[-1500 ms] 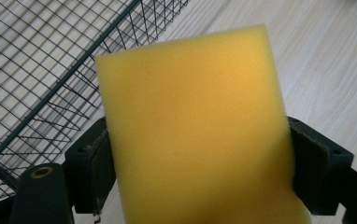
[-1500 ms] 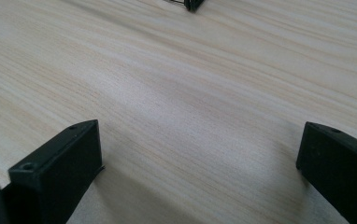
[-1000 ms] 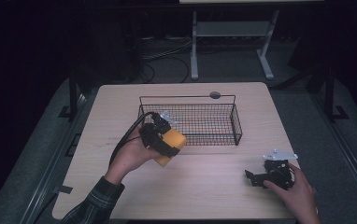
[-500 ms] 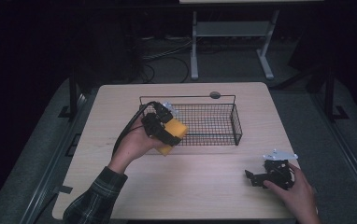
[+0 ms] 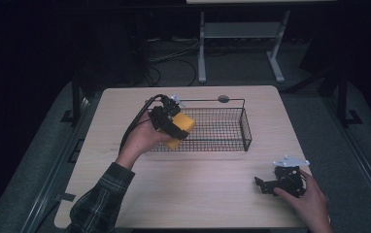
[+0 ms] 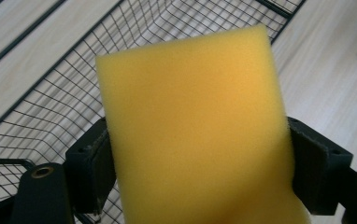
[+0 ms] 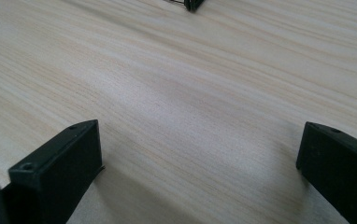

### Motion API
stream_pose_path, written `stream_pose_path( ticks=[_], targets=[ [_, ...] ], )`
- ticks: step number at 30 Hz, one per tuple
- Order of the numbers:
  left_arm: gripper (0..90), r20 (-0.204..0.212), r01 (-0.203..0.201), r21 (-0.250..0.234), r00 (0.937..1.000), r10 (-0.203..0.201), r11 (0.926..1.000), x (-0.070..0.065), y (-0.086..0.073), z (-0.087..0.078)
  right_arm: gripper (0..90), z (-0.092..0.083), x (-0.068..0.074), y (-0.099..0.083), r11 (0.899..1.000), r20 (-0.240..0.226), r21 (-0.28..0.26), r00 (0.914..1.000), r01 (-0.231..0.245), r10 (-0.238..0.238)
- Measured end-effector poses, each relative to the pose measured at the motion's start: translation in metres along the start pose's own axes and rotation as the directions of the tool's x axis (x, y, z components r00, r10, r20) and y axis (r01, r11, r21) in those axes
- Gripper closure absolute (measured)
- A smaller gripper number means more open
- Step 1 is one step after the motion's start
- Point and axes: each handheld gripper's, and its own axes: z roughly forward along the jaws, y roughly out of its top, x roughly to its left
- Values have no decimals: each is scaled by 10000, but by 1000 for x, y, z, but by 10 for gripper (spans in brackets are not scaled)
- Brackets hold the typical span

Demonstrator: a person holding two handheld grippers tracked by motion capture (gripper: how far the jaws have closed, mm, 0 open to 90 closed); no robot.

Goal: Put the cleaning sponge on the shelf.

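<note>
- Between the jaws of my left gripper [image 5: 177,127] sits the yellow sponge [image 5: 182,127]; in the left gripper view the two black pads press its sides, so this gripper is clenched on the sponge [image 6: 195,135].
- From the high view I see the left gripper raised off the table [image 5: 198,194], with the sponge at the near left corner of the wire basket [image 5: 244,128], over its front rim.
- Beyond the sponge, in the left gripper view, the basket's [image 6: 41,107] mesh floor and dark wire rim run away from the jaws, with bare tabletop to either side.
- I cannot tell whether the sponge touches the basket wire; the jaws carry its weight.
- My left hand [image 5: 142,141] wraps the gripper's body, and the cable loops back from it along the wrist.
- My right gripper [image 5: 263,186] rests low on the table, well apart from the basket, at the near right part of the tabletop, with my right hand [image 5: 310,199] behind it.
- Ahead of the right gripper [image 7: 200,172] I see plain wood grain; its jaws stand wide apart with nothing between them, so it is released.
- Far ahead of those jaws, a corner of the basket [image 7: 190,4] peeks in at the top edge.
</note>
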Motion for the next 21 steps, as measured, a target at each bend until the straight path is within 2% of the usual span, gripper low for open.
stream_pose_path(
  ticks=[11, 21],
  targets=[
    [201, -302, 390, 3, 9988, -390, 9992, 23, 3, 9, 0, 0, 0, 0, 10000, -7, 5, 10000, -6, 6],
    [200, -559, 933, 78, 9941, -927, 9956, 44, 0, 22, 0, 0, 0, 0, 10000, 5, 4, 10000, -5, 5]
  ],
)
